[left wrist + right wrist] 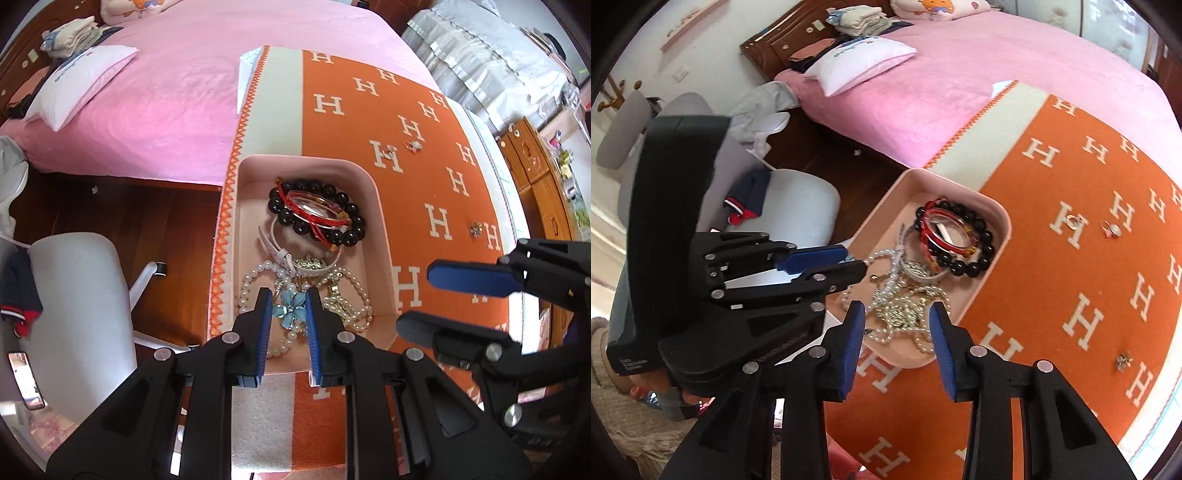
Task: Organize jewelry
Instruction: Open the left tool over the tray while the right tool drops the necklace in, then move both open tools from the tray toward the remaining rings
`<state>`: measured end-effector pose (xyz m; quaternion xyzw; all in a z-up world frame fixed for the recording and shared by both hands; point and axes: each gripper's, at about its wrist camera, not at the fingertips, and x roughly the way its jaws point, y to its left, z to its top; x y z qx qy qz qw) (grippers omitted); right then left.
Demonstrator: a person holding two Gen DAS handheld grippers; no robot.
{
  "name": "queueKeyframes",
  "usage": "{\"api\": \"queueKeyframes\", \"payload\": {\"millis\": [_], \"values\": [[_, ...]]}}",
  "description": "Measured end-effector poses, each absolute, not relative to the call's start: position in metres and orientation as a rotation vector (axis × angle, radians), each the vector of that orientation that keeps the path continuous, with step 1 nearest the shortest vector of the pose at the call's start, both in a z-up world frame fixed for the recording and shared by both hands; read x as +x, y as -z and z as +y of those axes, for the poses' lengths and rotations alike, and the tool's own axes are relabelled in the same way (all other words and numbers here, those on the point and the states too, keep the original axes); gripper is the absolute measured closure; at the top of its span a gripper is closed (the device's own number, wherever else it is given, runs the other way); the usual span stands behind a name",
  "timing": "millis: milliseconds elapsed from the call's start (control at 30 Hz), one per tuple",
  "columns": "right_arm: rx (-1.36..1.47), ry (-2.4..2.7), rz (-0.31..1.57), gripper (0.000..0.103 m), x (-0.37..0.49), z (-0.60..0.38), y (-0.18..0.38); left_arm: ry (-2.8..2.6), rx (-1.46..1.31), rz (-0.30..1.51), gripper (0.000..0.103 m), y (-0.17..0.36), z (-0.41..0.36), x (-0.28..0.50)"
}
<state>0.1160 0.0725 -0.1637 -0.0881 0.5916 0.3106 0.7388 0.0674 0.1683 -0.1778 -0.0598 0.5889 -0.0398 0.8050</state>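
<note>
A pink tray [373, 184] [886, 201] on an orange blanket with white H letters [369, 110] [1071, 277] holds a black bead bracelet [351, 236] [975, 267], red cords, a white strap and pearl strands [251, 280] [897, 332]. My left gripper [286, 308] is shut on a blue flower piece [291, 308] over the tray's near end; it also shows in the right wrist view [855, 260]. My right gripper [897, 325] is open and empty just above the tray's near edge; it shows in the left wrist view [424, 295]. Three small pieces lie loose on the blanket [413, 146] [474, 229] [1123, 360].
A pink bed [166, 92] with a white pillow [81, 81] lies beyond the blanket. A grey chair [81, 314] [798, 199] stands on the dark wooden floor to the left. Wooden cabinets [535, 166] are at the right.
</note>
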Motion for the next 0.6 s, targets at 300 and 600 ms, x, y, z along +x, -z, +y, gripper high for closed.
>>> {"api": "queueKeyframes", "payload": {"millis": [300,600], "values": [[-0.185,-0.601,1.317,0.066,0.12,0.053,0.165,0.105,-0.121,1.269,0.055,0.179,0.16,0.065],[-0.207,-0.581,1.32,0.066,0.111,0.046,0.165,0.104,-0.116,1.268,0.055,0.176,0.153,0.063]]}}
